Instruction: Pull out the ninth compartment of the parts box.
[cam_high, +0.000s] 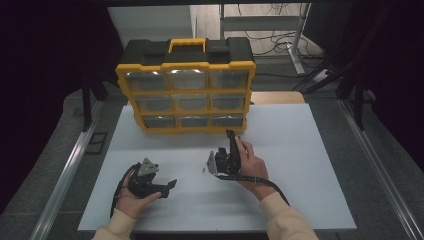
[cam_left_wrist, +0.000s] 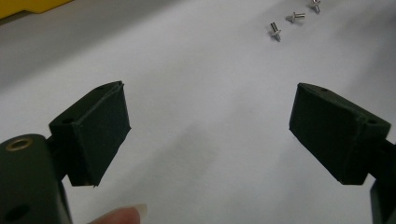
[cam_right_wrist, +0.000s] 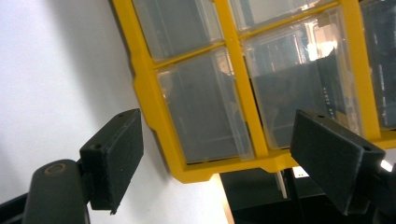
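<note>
A yellow and black organizer case with clear drawers stands upright at the back of the white table. My right gripper is held open just in front of its lower right corner, nothing between the jaws. In the right gripper view the open gripper faces the clear drawers, tilted. My left gripper rests low at the front left, open and pointing right. In the left gripper view the open gripper frames bare table, with three small silver screws lying beyond it.
Metal rails run along both sides of the table. A wooden surface shows behind the case, with cables and a desk frame on the floor farther back. A fingertip shows at the bottom of the left gripper view.
</note>
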